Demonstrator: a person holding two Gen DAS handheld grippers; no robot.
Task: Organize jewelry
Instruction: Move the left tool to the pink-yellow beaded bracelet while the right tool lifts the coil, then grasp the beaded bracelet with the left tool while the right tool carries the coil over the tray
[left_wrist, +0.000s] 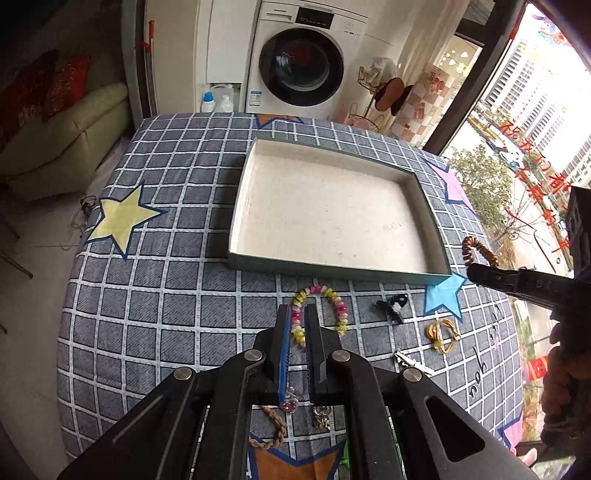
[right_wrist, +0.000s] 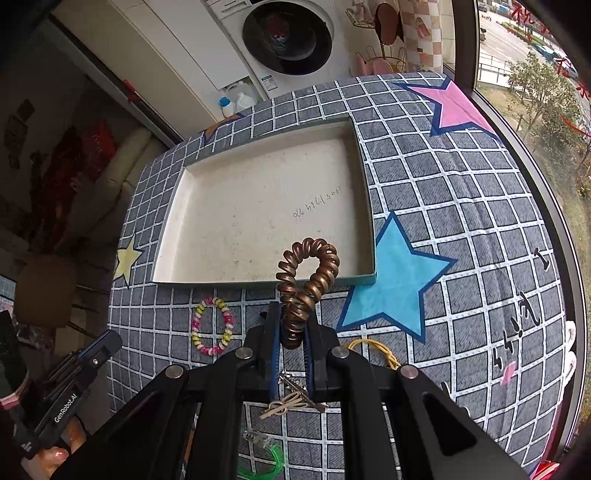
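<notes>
A shallow white box lid (left_wrist: 421, 188) (right_wrist: 364, 173) lies open on the checked cloth. My right gripper (right_wrist: 293, 314) is shut on a brown spiral hair tie (right_wrist: 308, 271) and holds it above the box's near edge; the tie (left_wrist: 476, 249) and gripper (left_wrist: 472, 271) also show in the left wrist view. My left gripper (left_wrist: 298, 314) is narrowly open over the near side of a pink-and-yellow bead bracelet (left_wrist: 332, 306) (right_wrist: 212, 325) that lies on the cloth in front of the box.
A black clip (left_wrist: 391, 308), a gold band (left_wrist: 443, 334), a silver clip (left_wrist: 410, 362), a braided brown cord (left_wrist: 273, 428) and a chain (left_wrist: 321, 417) lie on the cloth. A green piece (right_wrist: 266, 458) and a yellow band (right_wrist: 373, 350) lie near the front.
</notes>
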